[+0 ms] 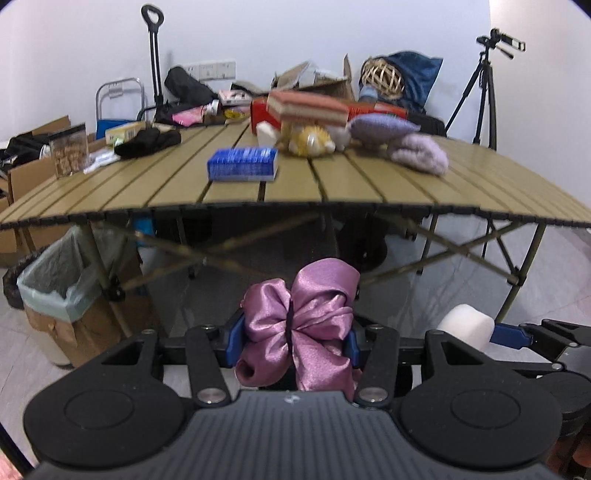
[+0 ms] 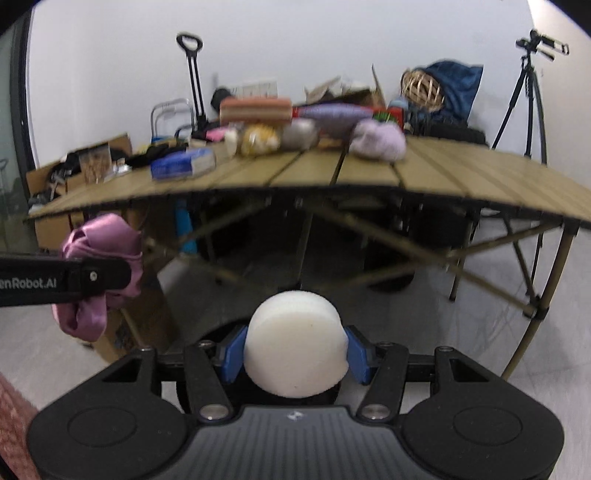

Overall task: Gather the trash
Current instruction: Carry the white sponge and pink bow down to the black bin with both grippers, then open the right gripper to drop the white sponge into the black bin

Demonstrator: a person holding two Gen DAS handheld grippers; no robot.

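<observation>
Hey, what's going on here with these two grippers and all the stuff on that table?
A person is collecting trash with two handheld grippers. The left gripper is shut on a shiny pink satin scrunchie, and the right gripper is shut on a white foam cylinder. Both are held in front of and below the edge of the slatted tan folding table, which is crowded with other items. A cardboard bin lined with a pale green bag stands on the floor to the left, under the table's corner.

- Illumination: bright, even and diffuse; the white wall [image 1: 295,33] shows no glare.
- Shadow: the area beneath the surface [image 1: 369,181] is dark.
- Distortion: strong fisheye curvature bows the surface edge; frame corners are vignetted black.
- Blur: the right wrist view is softer, with smeared clutter.
</observation>
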